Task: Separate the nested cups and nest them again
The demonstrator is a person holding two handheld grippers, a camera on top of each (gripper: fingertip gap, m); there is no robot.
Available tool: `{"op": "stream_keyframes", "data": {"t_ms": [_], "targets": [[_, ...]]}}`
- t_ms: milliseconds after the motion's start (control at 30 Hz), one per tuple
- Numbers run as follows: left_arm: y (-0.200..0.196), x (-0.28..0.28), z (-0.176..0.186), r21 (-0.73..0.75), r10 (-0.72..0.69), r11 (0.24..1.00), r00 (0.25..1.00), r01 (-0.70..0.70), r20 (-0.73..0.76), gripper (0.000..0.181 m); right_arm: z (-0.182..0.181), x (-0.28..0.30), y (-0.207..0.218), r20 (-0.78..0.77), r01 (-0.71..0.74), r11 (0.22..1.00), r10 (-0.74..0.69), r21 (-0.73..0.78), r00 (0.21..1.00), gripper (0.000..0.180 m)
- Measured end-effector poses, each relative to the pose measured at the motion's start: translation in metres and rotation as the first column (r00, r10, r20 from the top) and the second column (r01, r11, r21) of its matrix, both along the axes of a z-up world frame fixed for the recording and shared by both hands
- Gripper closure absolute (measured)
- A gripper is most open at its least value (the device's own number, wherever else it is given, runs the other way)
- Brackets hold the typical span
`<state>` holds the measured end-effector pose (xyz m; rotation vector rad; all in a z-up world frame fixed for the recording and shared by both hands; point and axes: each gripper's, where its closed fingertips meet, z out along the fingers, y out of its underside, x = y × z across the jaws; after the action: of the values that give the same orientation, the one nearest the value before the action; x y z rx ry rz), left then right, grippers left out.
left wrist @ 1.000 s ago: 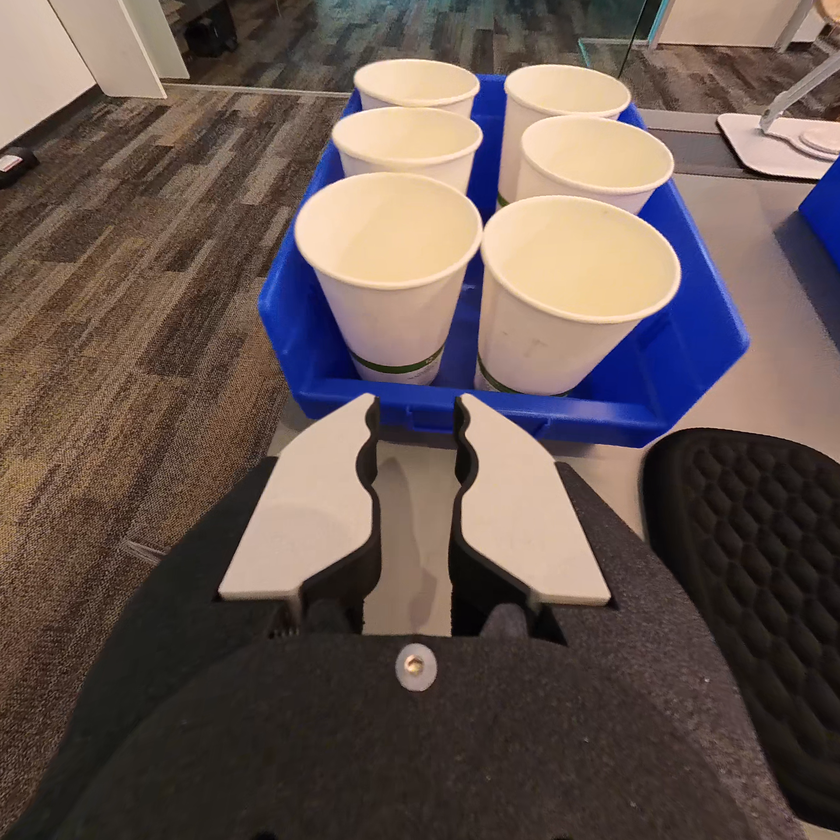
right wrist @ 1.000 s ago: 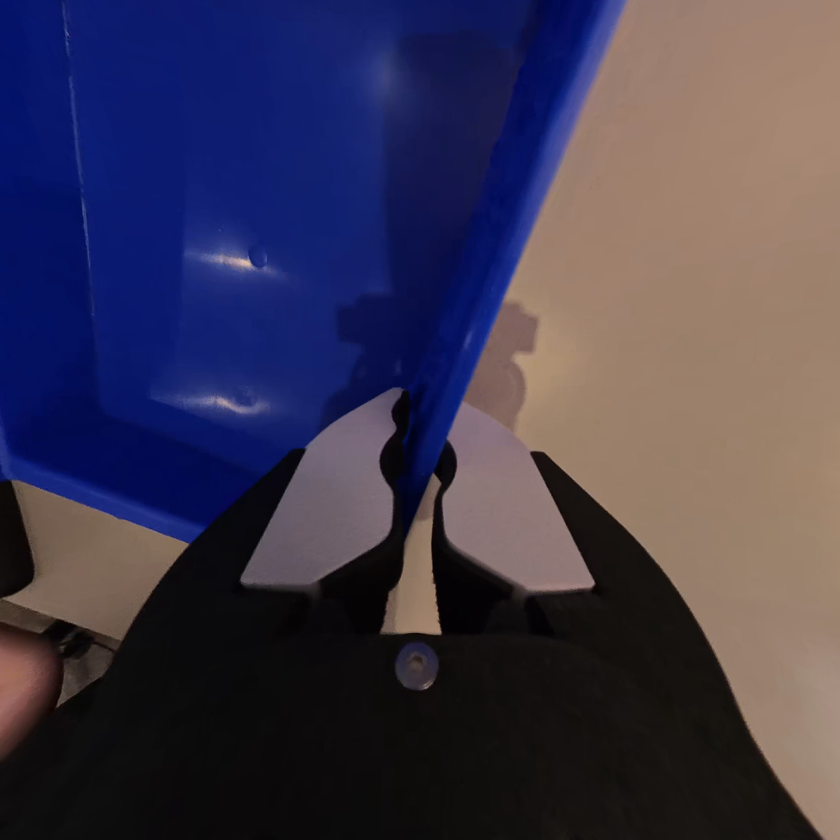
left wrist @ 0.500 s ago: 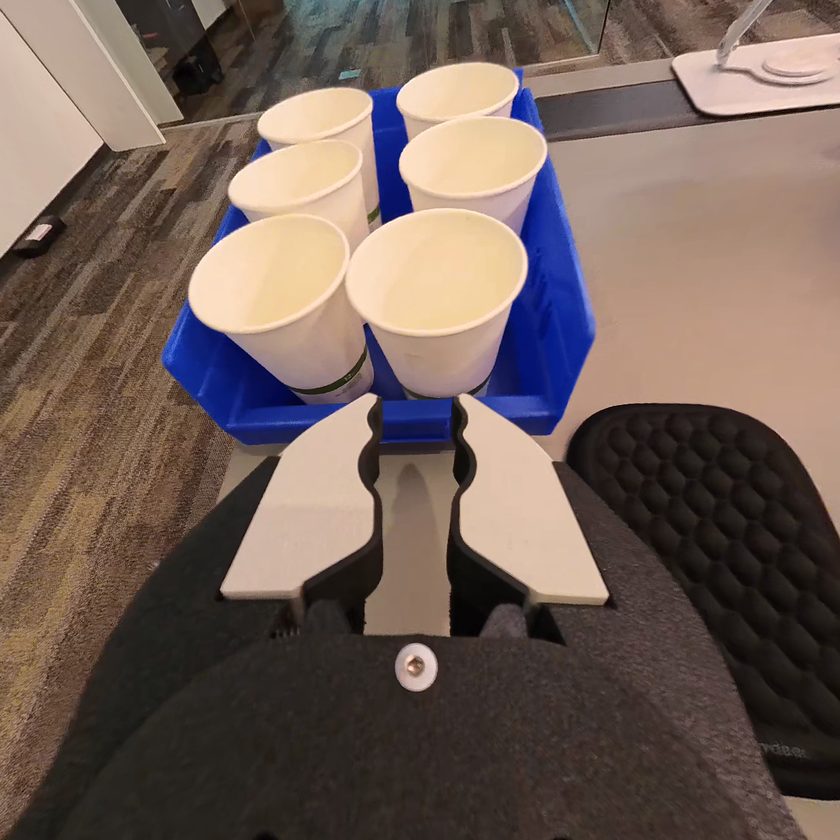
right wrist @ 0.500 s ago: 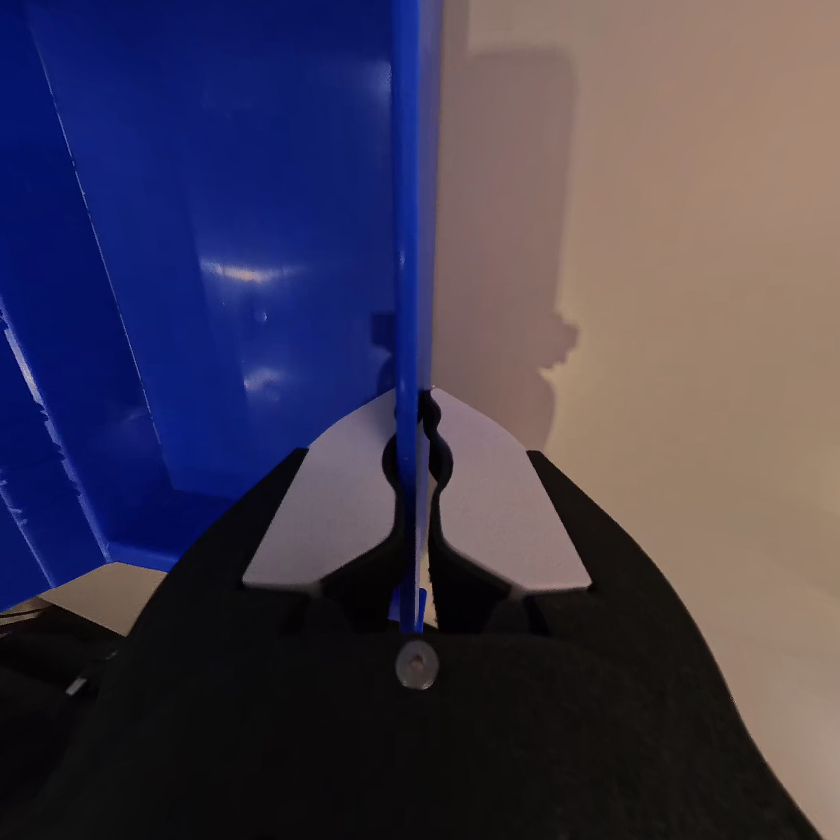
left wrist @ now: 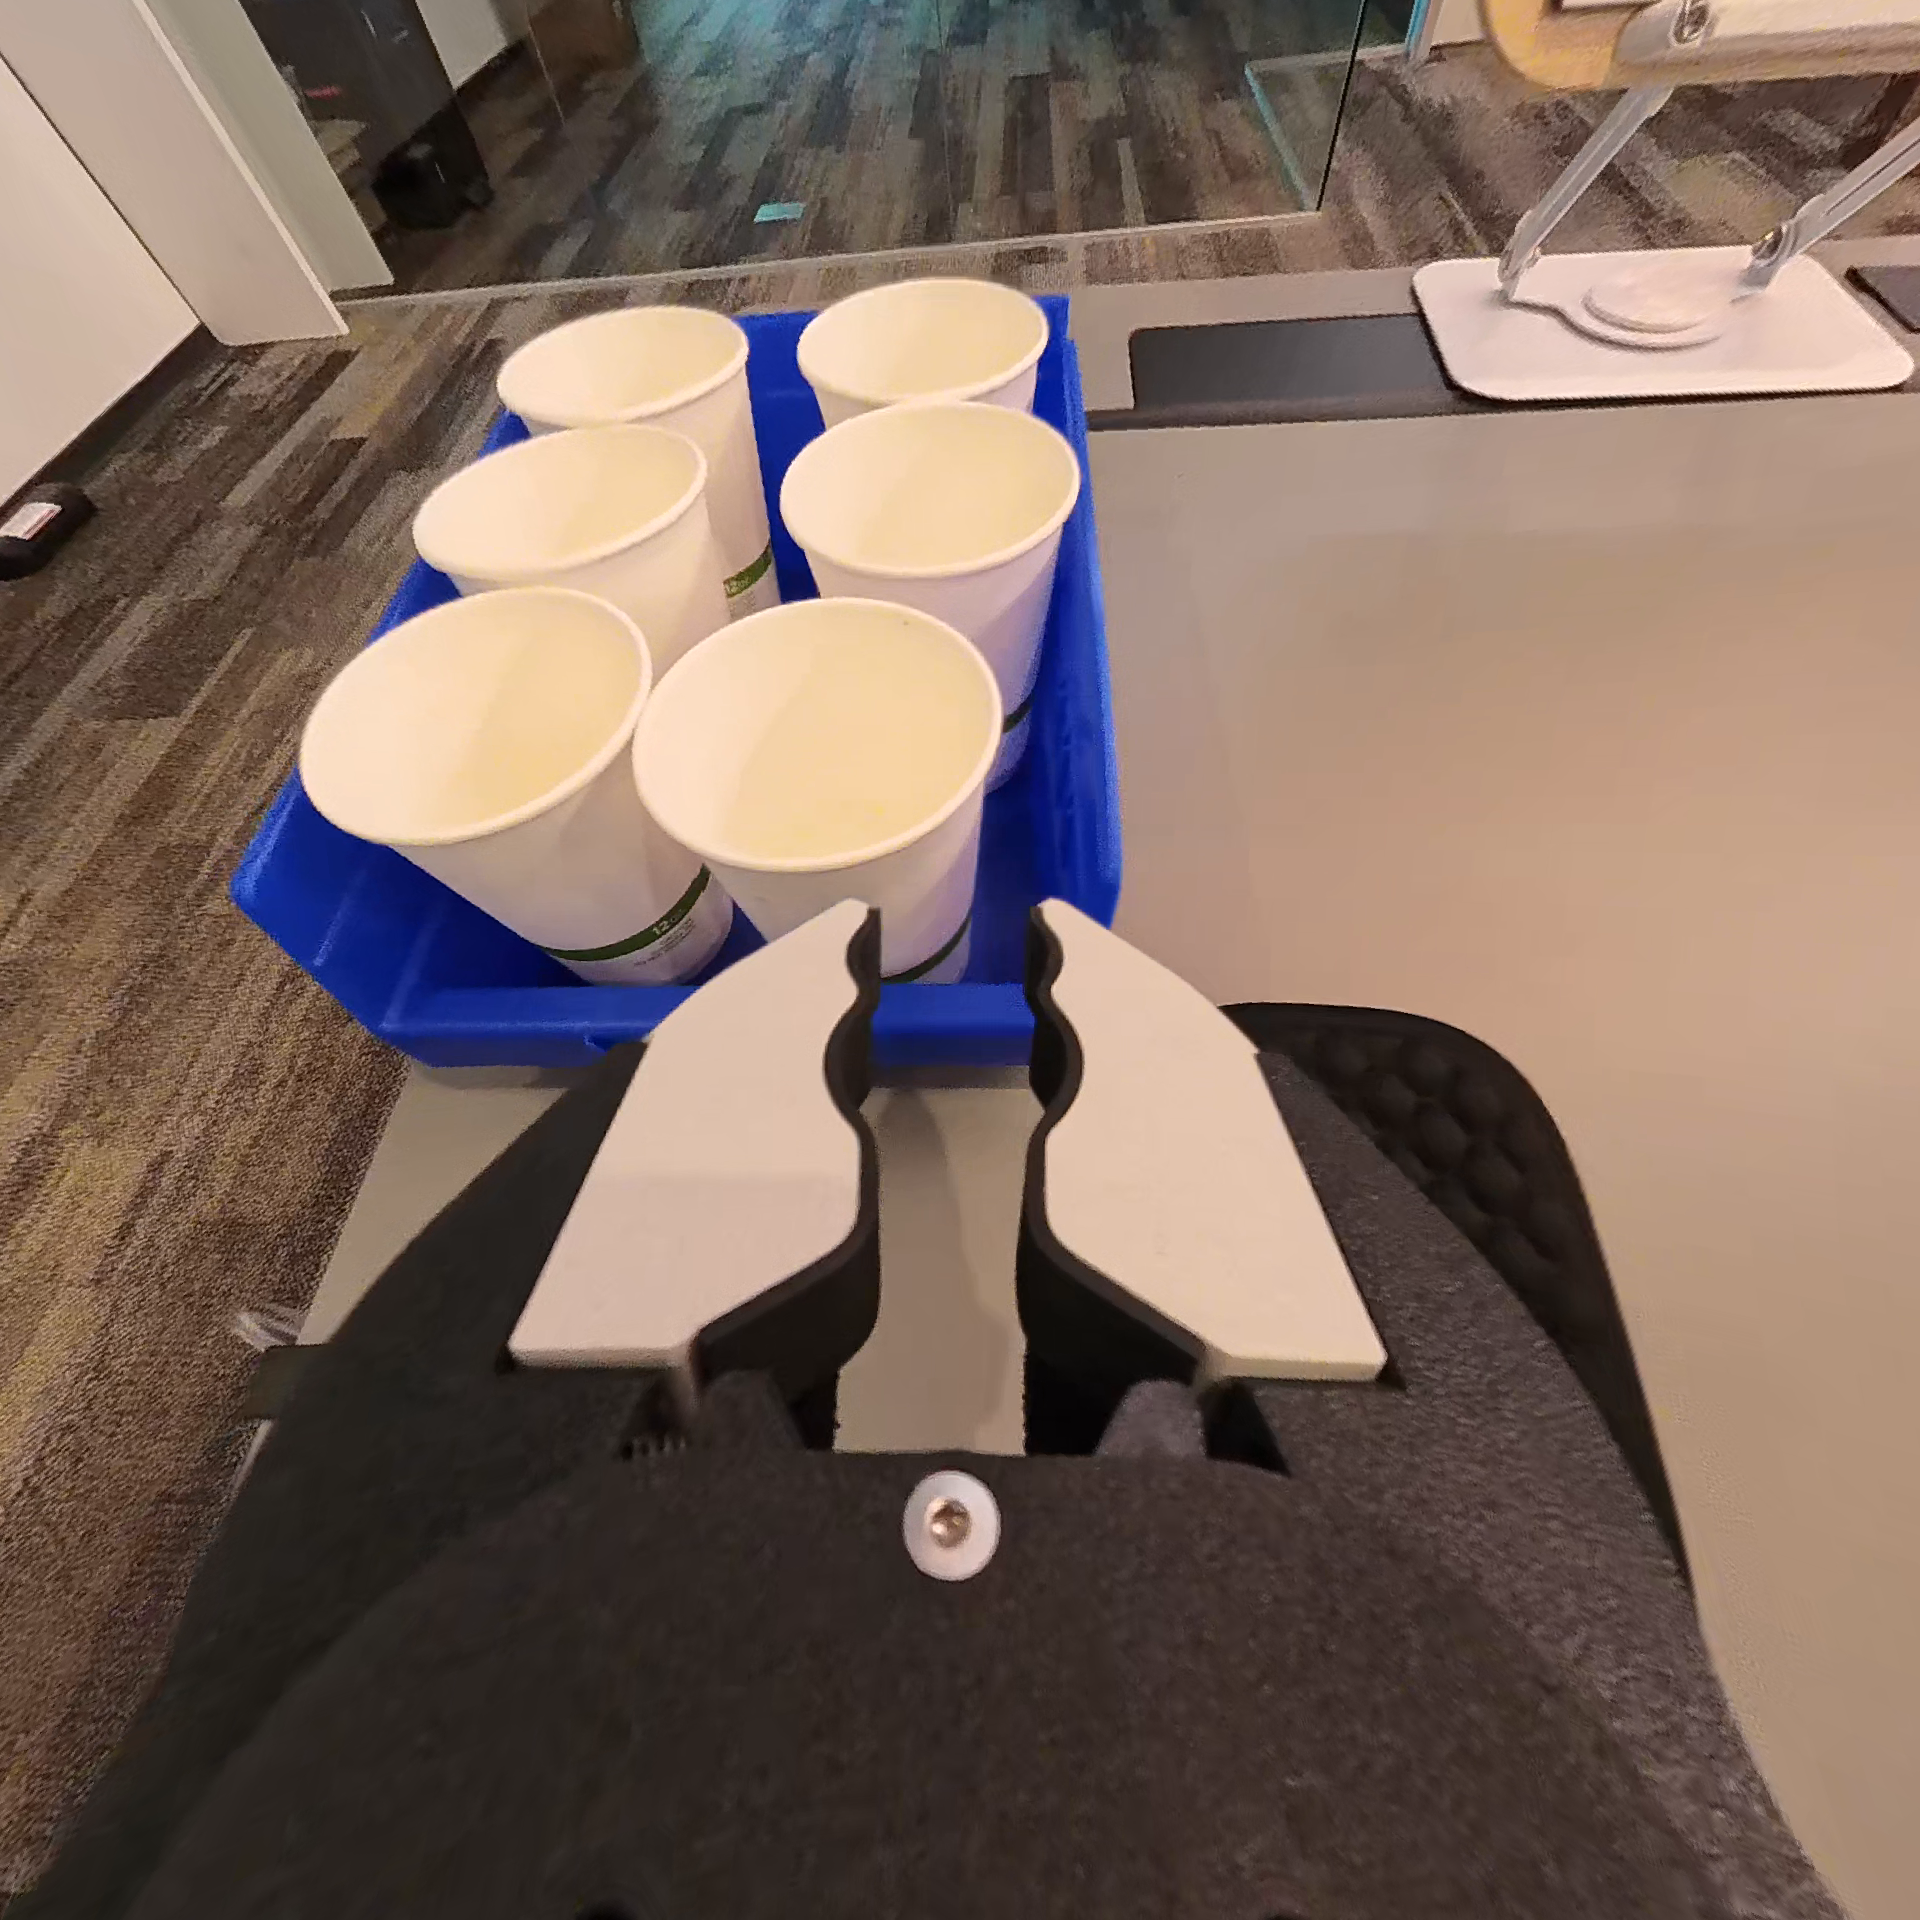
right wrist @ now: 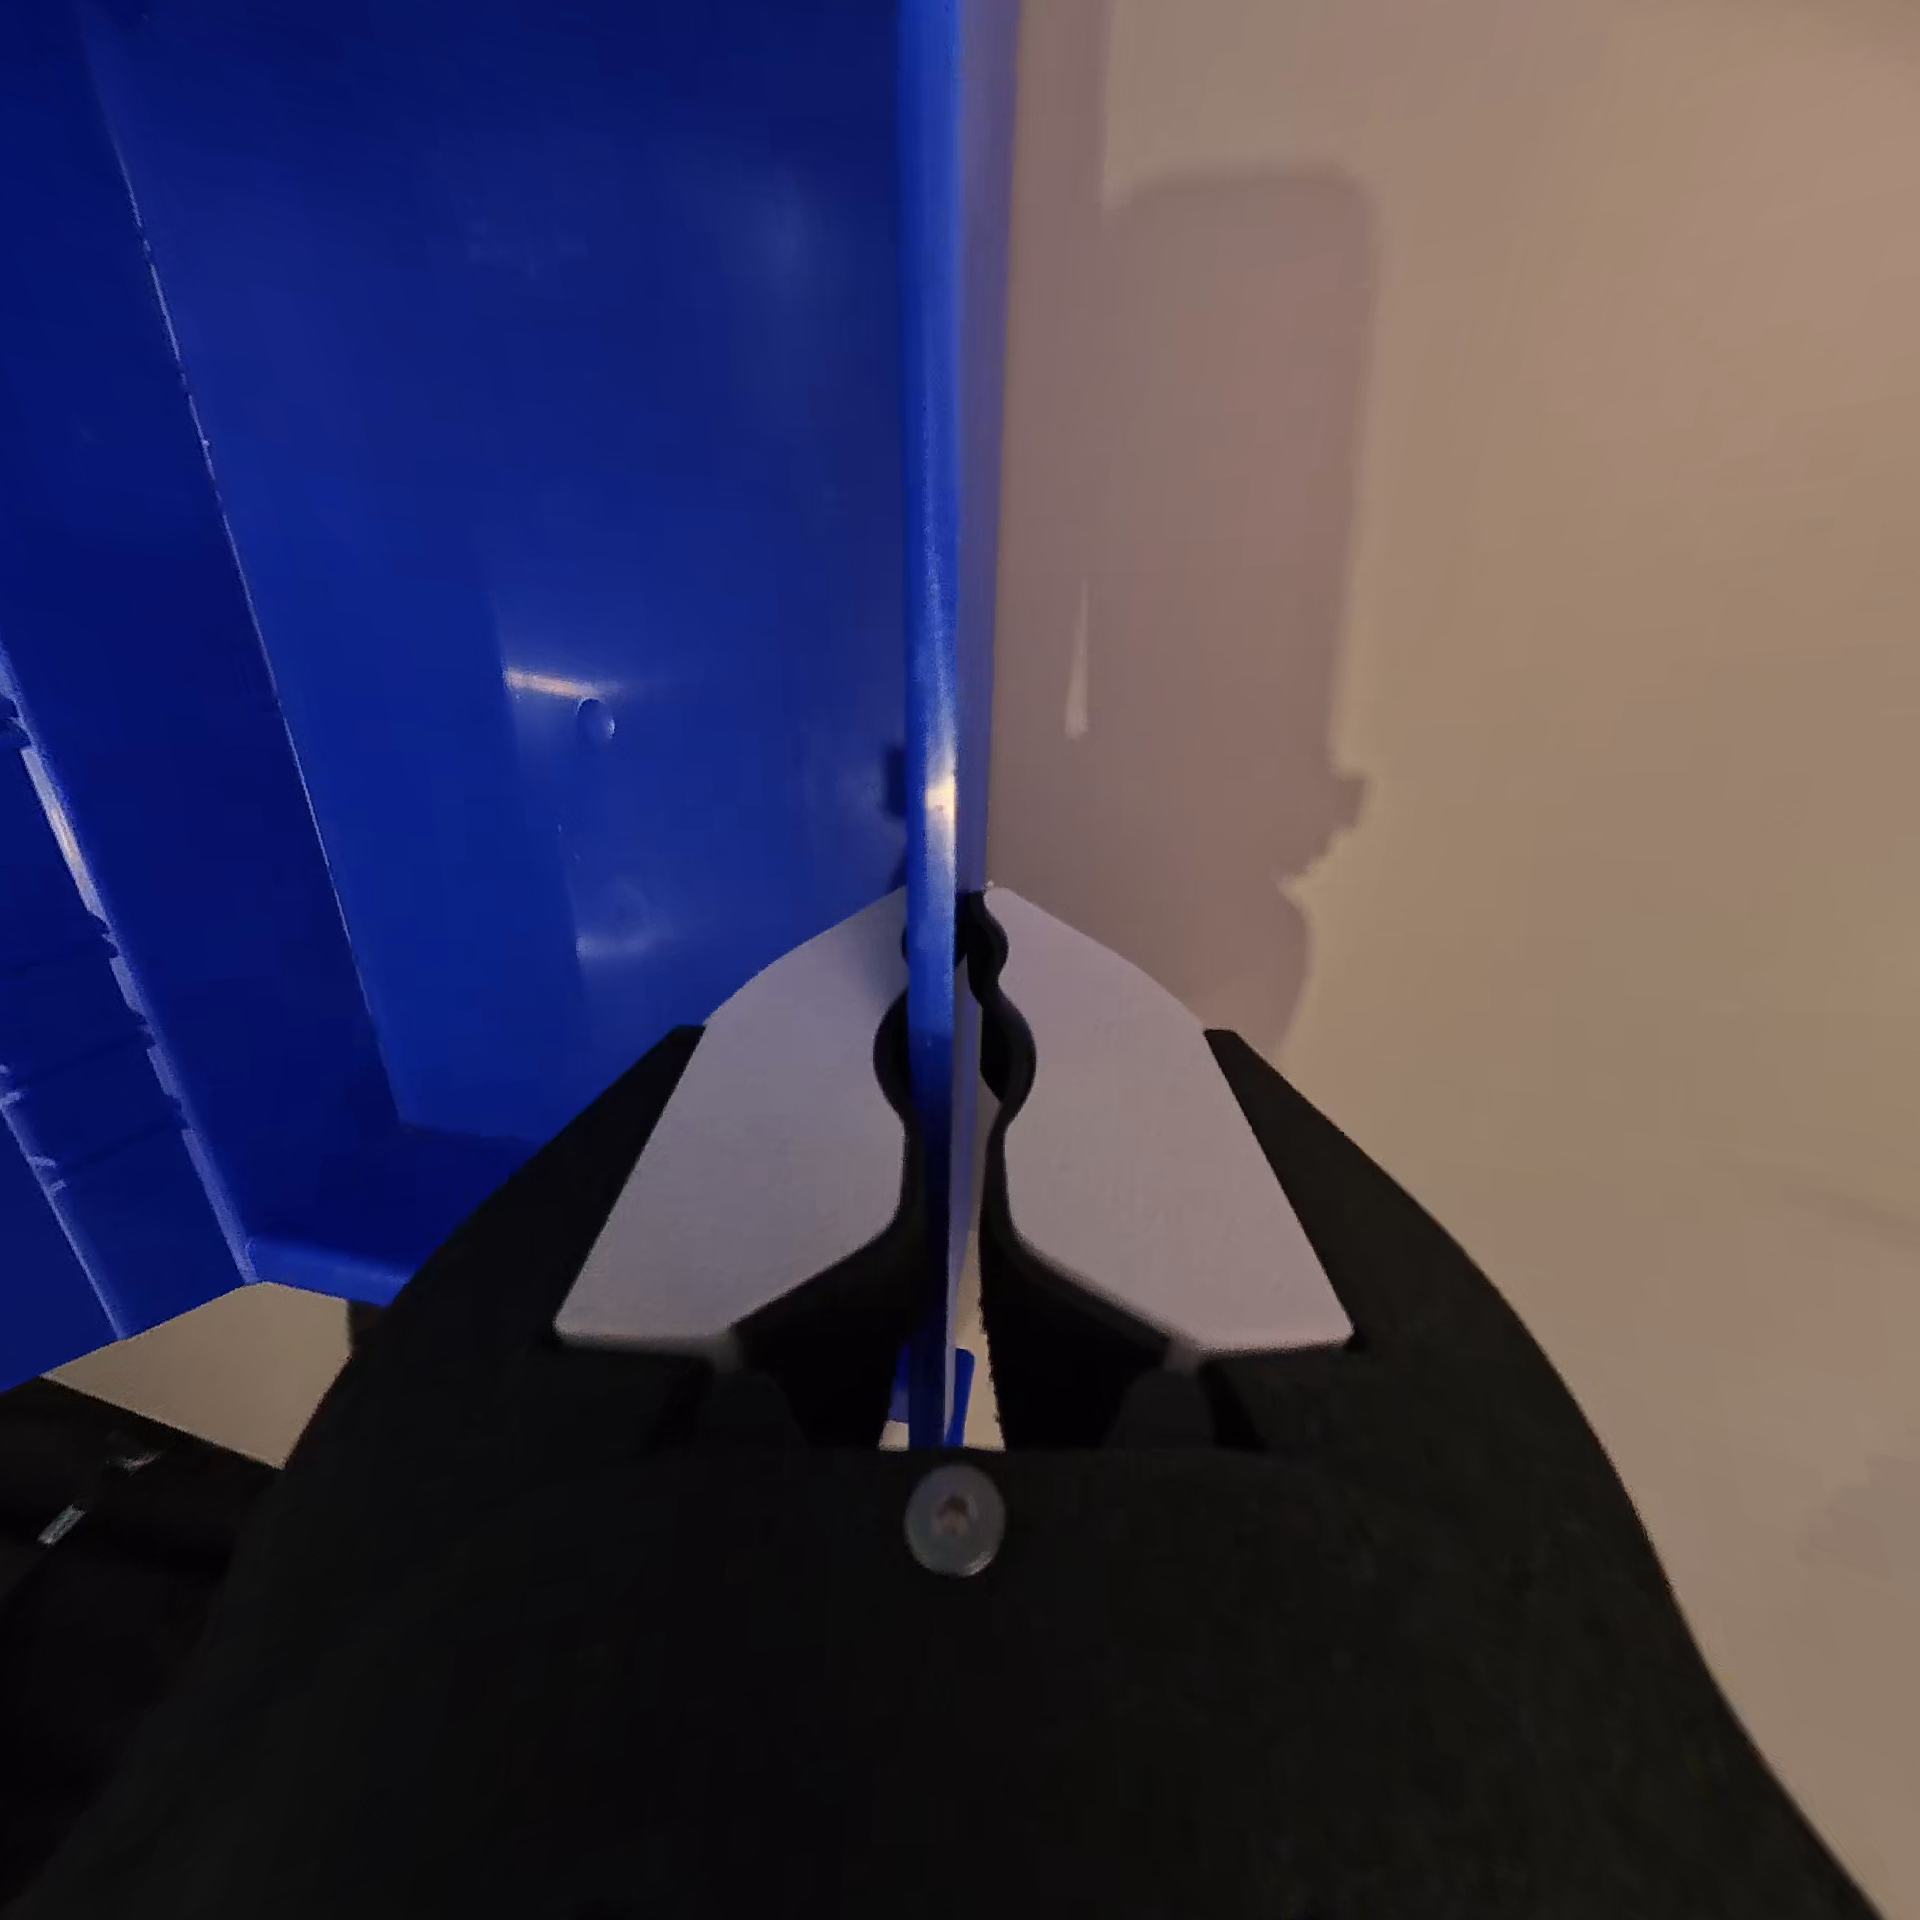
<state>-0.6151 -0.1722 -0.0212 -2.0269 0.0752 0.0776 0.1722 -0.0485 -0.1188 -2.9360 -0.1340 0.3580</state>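
— Where are the paper cups?

— Six white paper cups (left wrist: 810, 748) stand upright in two rows inside a blue bin (left wrist: 1086, 727) at the table (left wrist: 1455, 727) corner. Their bases are hidden by the bin wall and by each other.

— And the left gripper (left wrist: 951, 935)?

— Its fingers are narrowly parted around nothing, just short of the bin. A black mesh pad (left wrist: 1455, 1122) lies partly hidden behind them.

— The right gripper (right wrist: 951, 925)?

— Clamped onto the thin wall of a second blue bin (right wrist: 520, 520), which is cut off by the frame; I cannot make out its contents.
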Motion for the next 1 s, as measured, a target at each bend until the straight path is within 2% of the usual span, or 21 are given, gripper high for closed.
{"op": "stream_keyframes", "data": {"t_ms": [233, 467, 700, 1000], "targets": [[0.002, 0.02, 0.01, -0.006, 0.011, 1.0, 0.999, -0.012, -0.037, 0.155, -0.001, 0.087, -0.036, -0.006, 0.097, 0.995, -0.097, -0.002, 0.995, 0.175], [0.011, 0.049, 0.001, -0.049, -0.022, 0.999, 0.997, 0.019, -0.077, 0.155, -0.002, 0.149, -0.063, 0.0, 0.16, 0.987, -0.16, 0.002, 0.987, 0.175], [0.017, 0.068, 0.005, -0.049, -0.04, 0.998, 0.995, 0.035, -0.089, 0.155, -0.002, 0.178, -0.073, 0.001, 0.177, 0.984, -0.177, 0.002, 0.984, 0.175], [0.016, 0.073, 0.007, -0.047, -0.035, 0.998, 0.995, 0.03, -0.09, 0.155, -0.002, 0.187, -0.076, 0.007, 0.159, 0.987, -0.16, 0.027, 0.987, 0.175]]}}
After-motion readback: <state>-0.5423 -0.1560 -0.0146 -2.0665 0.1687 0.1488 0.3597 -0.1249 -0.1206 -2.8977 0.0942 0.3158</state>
